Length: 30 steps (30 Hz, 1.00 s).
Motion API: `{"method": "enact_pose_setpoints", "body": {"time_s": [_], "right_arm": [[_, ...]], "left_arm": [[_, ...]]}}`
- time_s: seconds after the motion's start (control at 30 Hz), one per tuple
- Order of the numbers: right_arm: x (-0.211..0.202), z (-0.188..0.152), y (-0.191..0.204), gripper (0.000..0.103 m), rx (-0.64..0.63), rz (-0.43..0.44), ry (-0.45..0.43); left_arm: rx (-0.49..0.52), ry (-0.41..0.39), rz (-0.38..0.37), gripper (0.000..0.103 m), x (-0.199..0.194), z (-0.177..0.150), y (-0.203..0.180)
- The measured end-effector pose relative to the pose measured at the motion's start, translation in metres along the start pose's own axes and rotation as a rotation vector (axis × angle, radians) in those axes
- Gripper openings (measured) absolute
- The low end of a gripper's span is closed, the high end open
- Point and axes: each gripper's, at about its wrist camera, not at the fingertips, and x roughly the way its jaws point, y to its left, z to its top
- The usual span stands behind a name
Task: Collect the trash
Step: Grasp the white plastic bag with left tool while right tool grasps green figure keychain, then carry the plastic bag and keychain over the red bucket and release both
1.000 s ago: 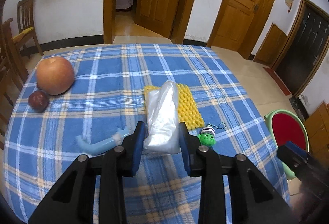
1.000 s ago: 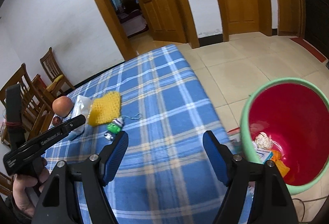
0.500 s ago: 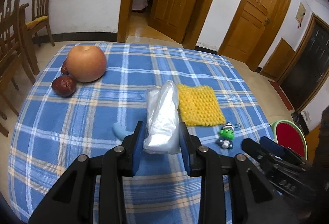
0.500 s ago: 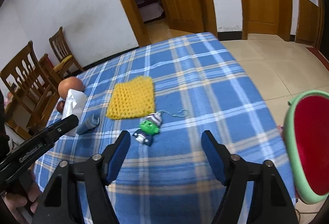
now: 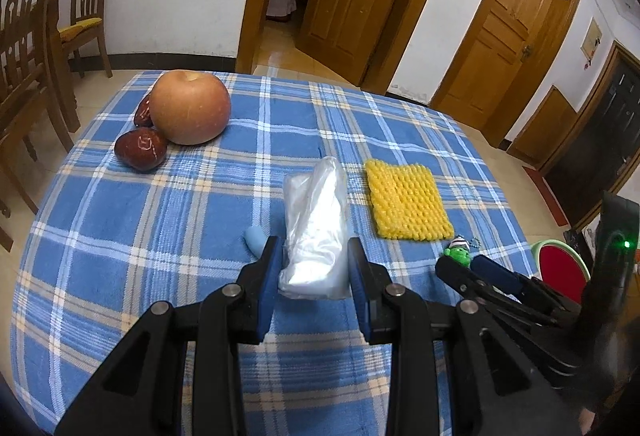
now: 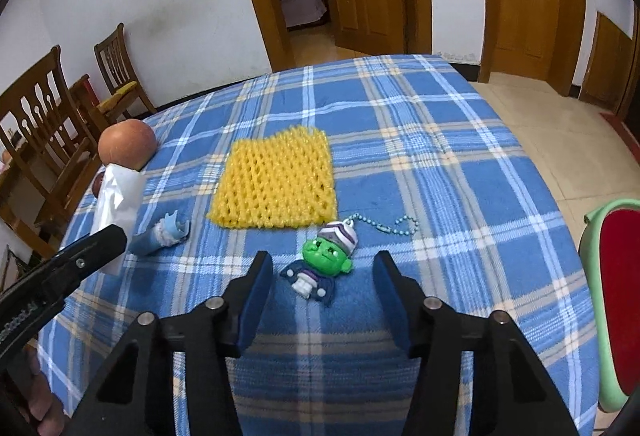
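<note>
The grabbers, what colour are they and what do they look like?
The left gripper and the right gripper are black plastic frames with triangular cut-outs, silver round bolts and dark blue finger pads. One body shows a small green light.

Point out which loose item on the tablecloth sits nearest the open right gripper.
The green-faced keychain figure, just ahead of the right gripper; the yellow foam net lies farther back.

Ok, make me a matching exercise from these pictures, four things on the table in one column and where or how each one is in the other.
Things:
1. plastic bag
2. green keychain figure
3. yellow foam net
4. apple

States:
A. flat on the cloth, untouched
B. beside dark red fruits
C. held in the left gripper
D. in front of the open right gripper

Pairs: 1-C, 2-D, 3-A, 4-B
</note>
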Motion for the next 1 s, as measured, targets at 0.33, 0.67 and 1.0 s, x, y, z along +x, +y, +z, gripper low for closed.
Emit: {"method": "enact_pose_setpoints", "body": {"time_s": [0.33,0.67,1.0], "right_arm": [[-0.003,0.0,-0.002,0.028,-0.001,-0.002,-0.017],[-0.026,-0.008,-0.007,0.028,0.008,0.027,-0.045],[-0.063,-0.018,-0.024,0.028,0.044,0.035,-0.104]], "left_arm": [[0.012,0.005,-0.012,0.033,-0.003,-0.004,-0.008],[0.028,0.002,-0.02,0.033,-0.014,-0.01,-0.018],[0.047,0.001,-0.044,0.033,-0.023,-0.015,-0.033]]}}
